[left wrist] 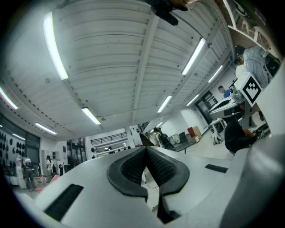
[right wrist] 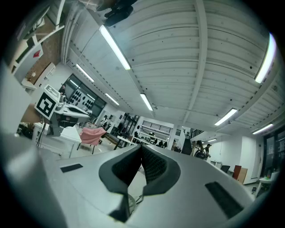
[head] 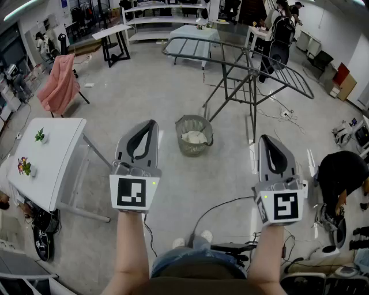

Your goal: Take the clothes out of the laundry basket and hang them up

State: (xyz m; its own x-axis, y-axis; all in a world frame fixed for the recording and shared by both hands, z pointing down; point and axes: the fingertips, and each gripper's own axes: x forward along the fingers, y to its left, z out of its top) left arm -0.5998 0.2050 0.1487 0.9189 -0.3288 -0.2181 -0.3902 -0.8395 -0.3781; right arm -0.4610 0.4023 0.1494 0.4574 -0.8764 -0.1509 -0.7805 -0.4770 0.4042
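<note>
- Grey hard floor (head: pixel 155 98) runs across a big open workshop. Both gripper views show a ribbed ceiling (left wrist: pixel 133 58) with strip lights.
- Far left: a pink cloth (head: pixel 57 86) is draped over a chair, well apart from the basket.
- Left foreground: a white table (head: pixel 57 144) with small plants (head: pixel 39 136) near its left edge.
- Your left gripper (head: pixel 151 124) is clenched, pads meeting, with nothing between them. It's held above the floor just right of the table.
- Centre: the laundry basket (head: pixel 183 144) stands upright on the floor, beyond and between your two grippers. The clothes (head: pixel 195 137) are a pale bundle inside it, and neither gripper touches them.
- A black cable (head: pixel 216 206) lies on the floor, nearer to you than the basket.
- Right of the basket and behind it: a dark metal drying rack (head: pixel 253 72), wings spread.
- Your right gripper (head: pixel 266 138) is clenched too, pads together on nothing.
- Far right: a person in black (head: pixel 340 173) is crouched over gear on the floor.
- Back wall: white shelving (head: pixel 161 17) and more tables.
</note>
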